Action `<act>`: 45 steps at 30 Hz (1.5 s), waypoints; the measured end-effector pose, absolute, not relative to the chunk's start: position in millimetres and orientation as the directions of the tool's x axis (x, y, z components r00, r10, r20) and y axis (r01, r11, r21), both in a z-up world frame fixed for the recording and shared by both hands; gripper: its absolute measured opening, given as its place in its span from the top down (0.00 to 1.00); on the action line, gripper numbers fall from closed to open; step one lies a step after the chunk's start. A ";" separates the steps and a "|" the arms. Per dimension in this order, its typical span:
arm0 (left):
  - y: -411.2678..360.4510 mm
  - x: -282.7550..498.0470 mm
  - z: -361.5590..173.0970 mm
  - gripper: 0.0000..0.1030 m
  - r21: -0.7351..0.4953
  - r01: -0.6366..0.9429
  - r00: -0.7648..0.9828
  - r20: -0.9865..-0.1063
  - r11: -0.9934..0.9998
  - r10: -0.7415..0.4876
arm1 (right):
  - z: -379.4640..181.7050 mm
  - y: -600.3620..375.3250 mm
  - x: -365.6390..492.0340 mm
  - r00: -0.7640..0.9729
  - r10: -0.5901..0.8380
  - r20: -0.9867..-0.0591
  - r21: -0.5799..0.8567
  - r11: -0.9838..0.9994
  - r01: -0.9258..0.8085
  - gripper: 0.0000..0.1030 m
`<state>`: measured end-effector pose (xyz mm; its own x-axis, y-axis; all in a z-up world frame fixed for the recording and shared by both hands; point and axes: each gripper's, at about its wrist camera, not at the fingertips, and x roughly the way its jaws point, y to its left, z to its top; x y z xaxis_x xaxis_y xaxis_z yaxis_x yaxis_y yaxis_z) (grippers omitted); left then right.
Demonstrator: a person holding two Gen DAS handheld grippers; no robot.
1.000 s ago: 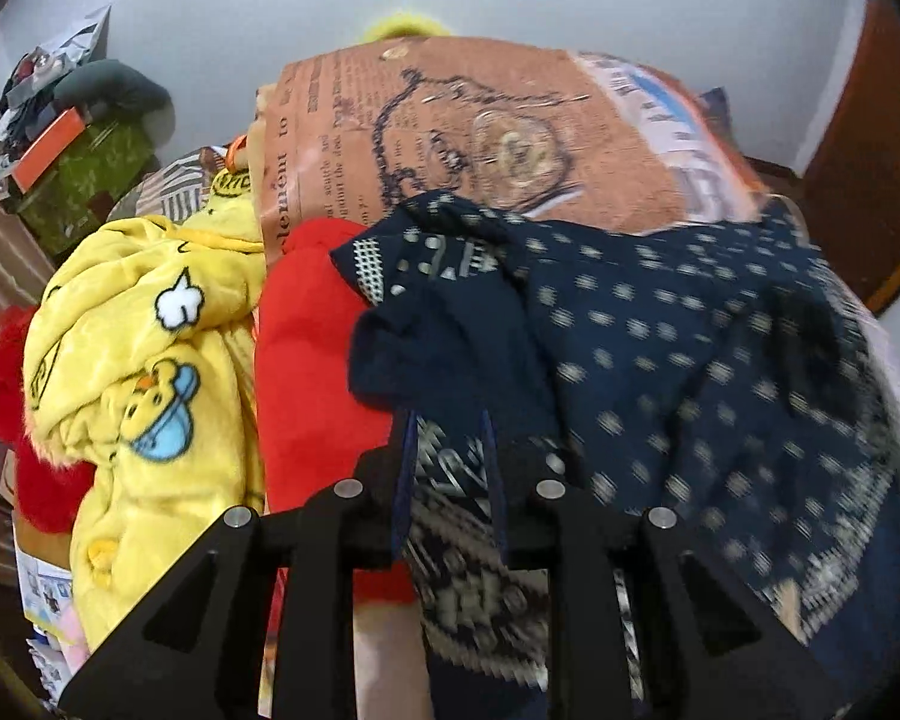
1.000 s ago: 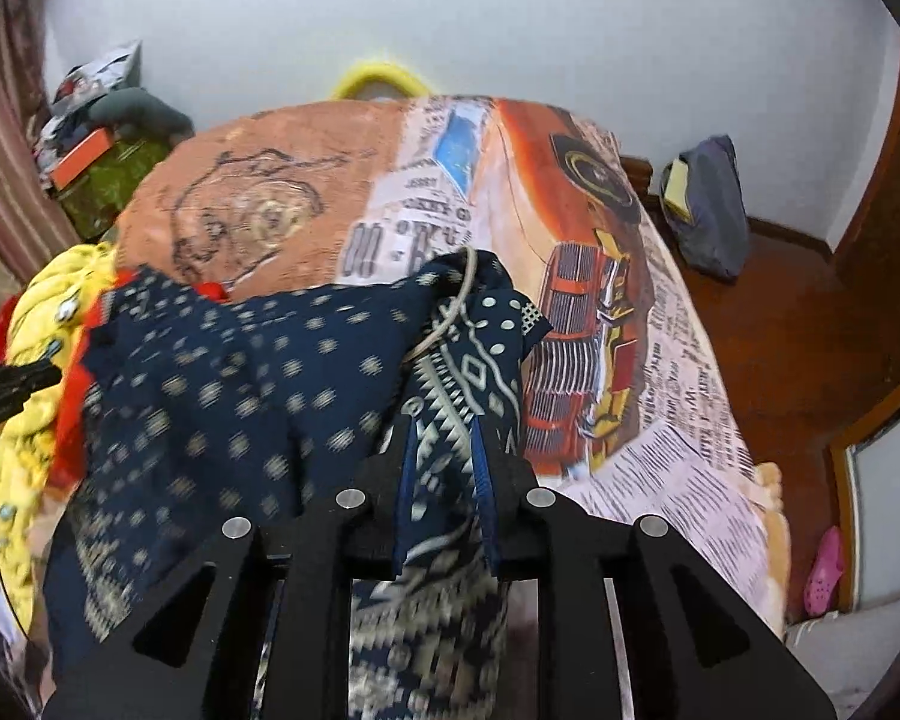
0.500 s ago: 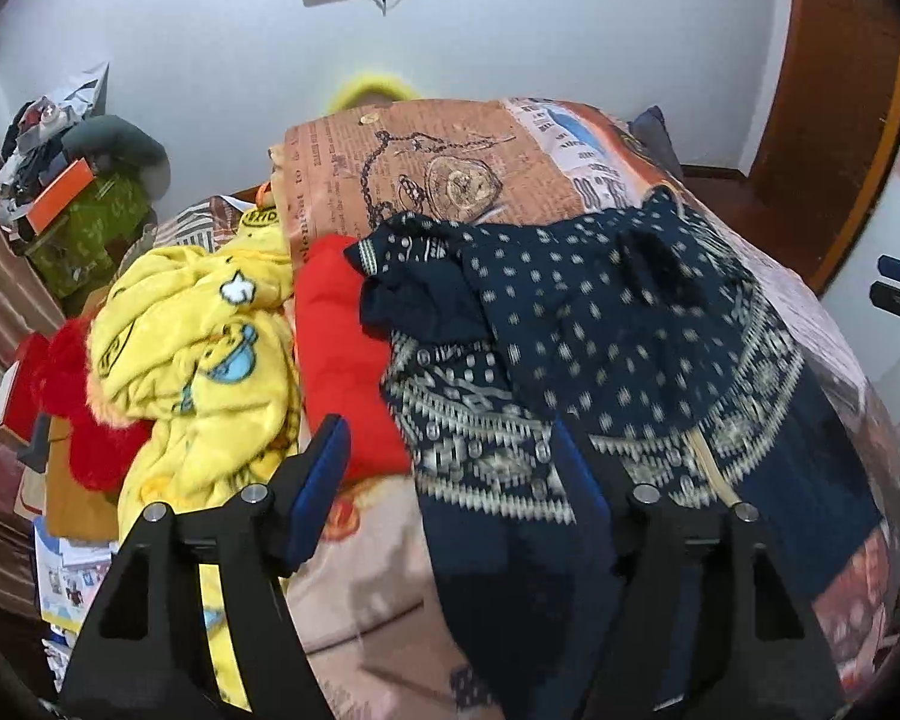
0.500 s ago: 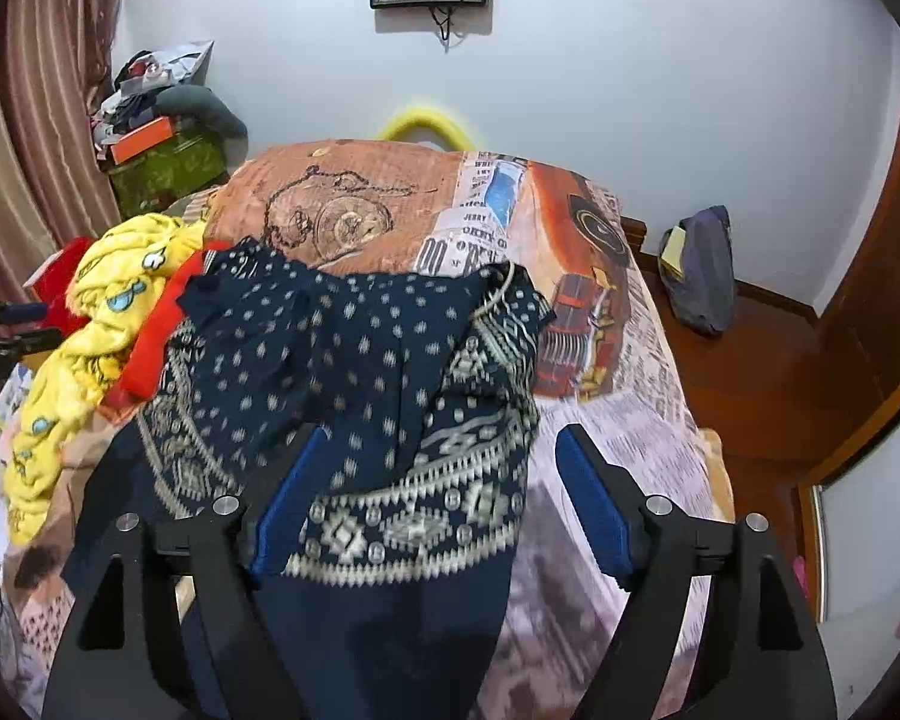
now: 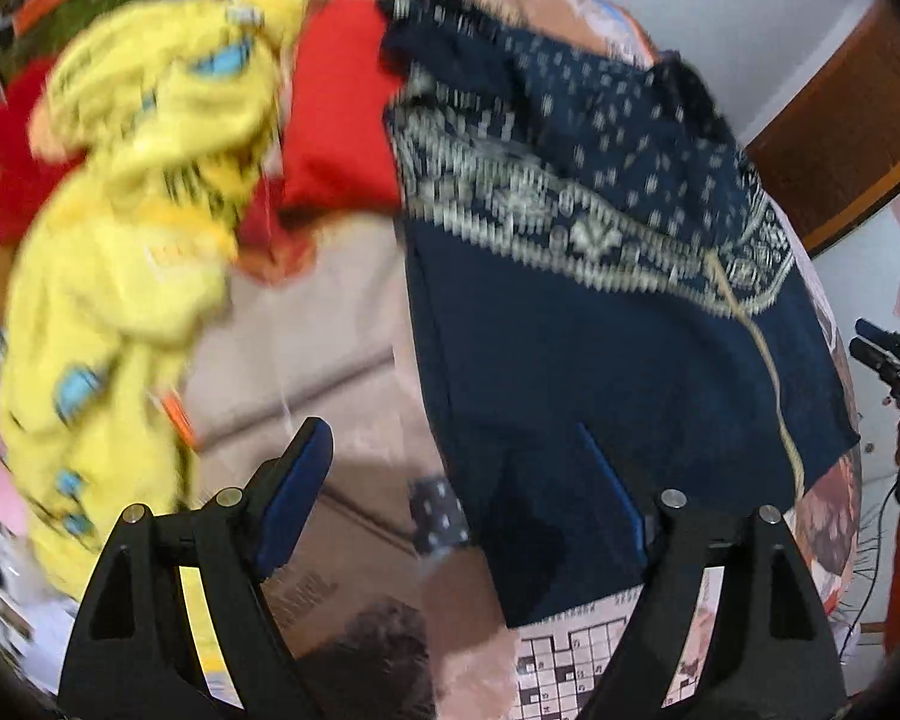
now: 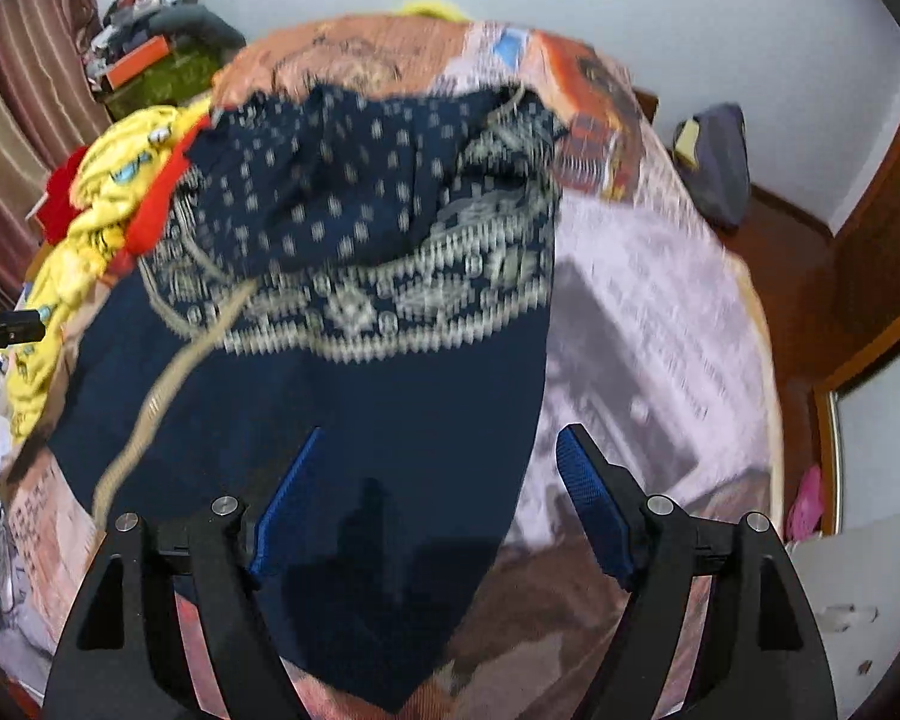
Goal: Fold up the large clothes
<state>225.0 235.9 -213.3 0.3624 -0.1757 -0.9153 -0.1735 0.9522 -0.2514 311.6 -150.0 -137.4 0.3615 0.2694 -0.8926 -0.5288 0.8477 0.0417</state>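
Note:
A navy garment (image 5: 600, 312) with white dots and a pale patterned band lies folded over on the bed; a tan drawstring (image 5: 768, 372) runs down it. It also fills the middle of the right wrist view (image 6: 378, 360). My left gripper (image 5: 462, 480) is open and empty, low over the garment's near left edge. My right gripper (image 6: 438, 480) is open and empty, over the garment's near right edge. The right gripper shows at the far right of the left wrist view (image 5: 888, 360).
A yellow cartoon-print garment (image 5: 132, 192) and a red garment (image 5: 336, 120) lie piled left of the navy one. The printed bedspread (image 6: 642, 300) covers the bed. A dark bag (image 6: 714, 162) sits on the floor by the wall. Clutter (image 6: 150, 54) is stacked at the back left.
Both grippers were shut on the navy garment one second ago, then opened and let it go. Both have since dropped lower and closer to its near edge.

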 end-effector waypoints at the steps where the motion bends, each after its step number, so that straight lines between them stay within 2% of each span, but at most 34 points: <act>1: 234.3 222.6 -219.8 0.21 -0.277 -0.173 0.347 -0.915 0.945 -0.204 | -144.6 -152.3 310.1 0.341 0.271 -0.900 0.056 0.849 -0.525 0.26; 3: 227.7 216.9 -232.3 0.21 -0.328 -0.163 0.322 -0.909 0.931 -0.264 | -155.8 -157.5 308.0 0.311 0.270 -0.912 0.079 0.856 -0.512 0.26; 7: 215.2 209.7 -253.3 0.21 -0.361 -0.159 0.277 -0.910 0.919 -0.310 | -175.2 -166.3 306.3 0.255 0.273 -0.928 0.125 0.870 -0.477 0.26; 12: 204.8 207.4 -268.5 0.21 -0.375 -0.175 0.277 -0.906 0.910 -0.320 | -183.3 -178.6 308.2 0.217 0.363 -0.906 0.247 0.872 -0.423 0.26; 16: 201.0 205.3 -267.8 0.25 -0.408 -0.180 0.314 -0.886 0.895 -0.341 | -184.8 -178.0 303.8 0.234 0.377 -0.896 0.256 0.870 -0.422 0.28; 18: 196.1 203.1 -264.9 0.41 -0.421 -0.157 0.332 -0.875 0.893 -0.354 | -183.2 -175.6 300.7 0.232 0.396 -0.889 0.267 0.858 -0.440 0.40; 19: 195.1 203.6 -264.4 0.44 -0.424 -0.152 0.337 -0.871 0.893 -0.357 | -182.0 -173.9 299.5 0.228 0.405 -0.885 0.274 0.851 -0.448 0.50; 20: 193.4 203.2 -263.1 0.54 -0.433 -0.142 0.343 -0.865 0.890 -0.366 | -182.3 -171.8 299.3 0.226 0.410 -0.884 0.278 0.847 -0.453 0.59; 21: 191.4 202.4 -261.9 0.67 -0.452 -0.130 0.348 -0.854 0.883 -0.386 | -180.9 -169.5 297.7 0.227 0.412 -0.882 0.276 0.844 -0.460 0.64; 23: 186.5 202.7 -257.9 0.78 -0.454 -0.118 0.351 -0.851 0.883 -0.390 | -179.2 -165.1 299.8 0.226 0.402 -0.887 0.260 0.841 -0.475 0.80; 24: 183.3 202.8 -255.0 0.86 -0.432 -0.110 0.354 -0.858 0.895 -0.371 | -177.4 -163.6 301.2 0.230 0.398 -0.888 0.254 0.842 -0.477 0.87; 25: 181.0 203.0 -251.8 0.88 -0.406 -0.104 0.358 -0.867 0.908 -0.347 | -174.1 -162.7 303.3 0.227 0.402 -0.887 0.258 0.840 -0.478 0.91; 28: 175.6 206.9 -238.7 0.89 -0.361 -0.093 0.386 -0.872 0.928 -0.300 | -163.6 -161.8 307.2 0.248 0.421 -0.873 0.264 0.834 -0.485 0.92; 32: 182.6 210.9 -220.7 0.90 -0.364 -0.101 0.440 -0.851 0.926 -0.287 | -144.5 -156.9 312.4 0.286 0.447 -0.847 0.263 0.822 -0.505 0.93; 37: 198.6 219.1 -179.1 0.90 -0.393 -0.081 0.551 -0.784 0.916 -0.288 | -112.6 -147.9 326.9 0.348 0.507 -0.789 0.289 0.805 -0.519 0.93; 45: 223.1 269.2 -106.8 0.91 -0.380 -0.067 0.706 -0.671 0.923 -0.225 | -71.3 -136.5 372.0 0.456 0.549 -0.700 0.300 0.807 -0.509 0.93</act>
